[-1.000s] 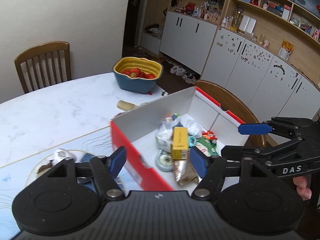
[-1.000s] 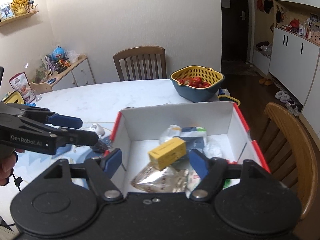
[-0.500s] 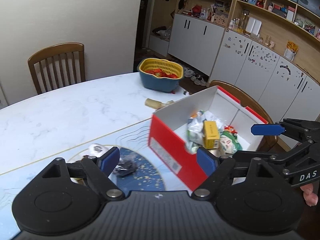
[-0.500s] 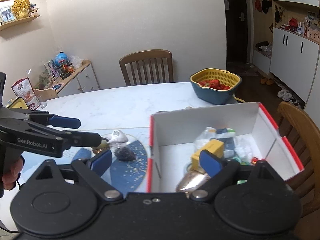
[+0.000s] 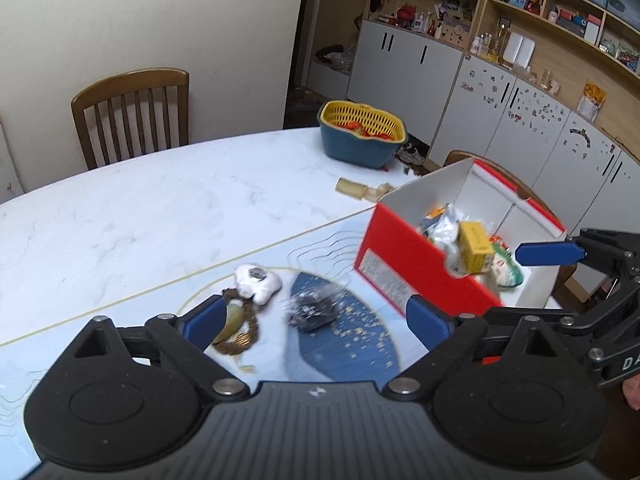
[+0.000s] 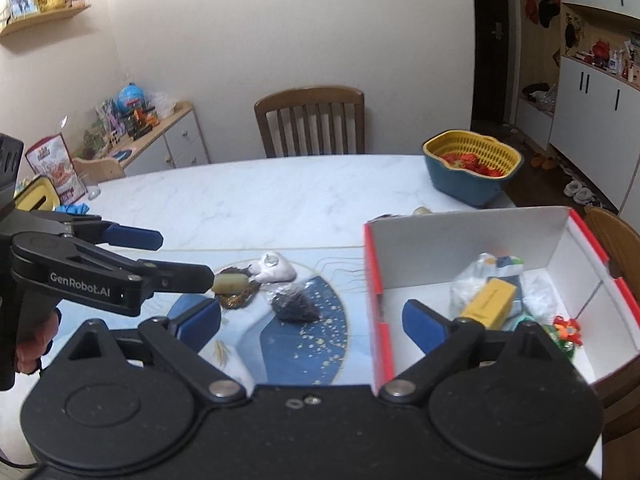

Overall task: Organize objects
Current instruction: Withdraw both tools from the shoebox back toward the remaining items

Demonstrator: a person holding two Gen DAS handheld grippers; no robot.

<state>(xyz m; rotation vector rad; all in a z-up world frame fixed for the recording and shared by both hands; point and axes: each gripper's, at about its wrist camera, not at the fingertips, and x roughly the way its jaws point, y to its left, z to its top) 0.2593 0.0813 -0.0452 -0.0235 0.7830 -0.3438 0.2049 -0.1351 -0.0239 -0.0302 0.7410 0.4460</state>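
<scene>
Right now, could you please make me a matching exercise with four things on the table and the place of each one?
Things:
1. yellow carton
2. dark packet
3. red fruit
4. white pouch

Places:
A. in the yellow strainer basket
B. on the blue patch of the mat, left of the box
C. inside the red and white box
D. on the mat beside the brown cord

Pairs: 1-C, 2-B, 3-A, 4-D

Left gripper and right gripper, fingers opening, empty.
</scene>
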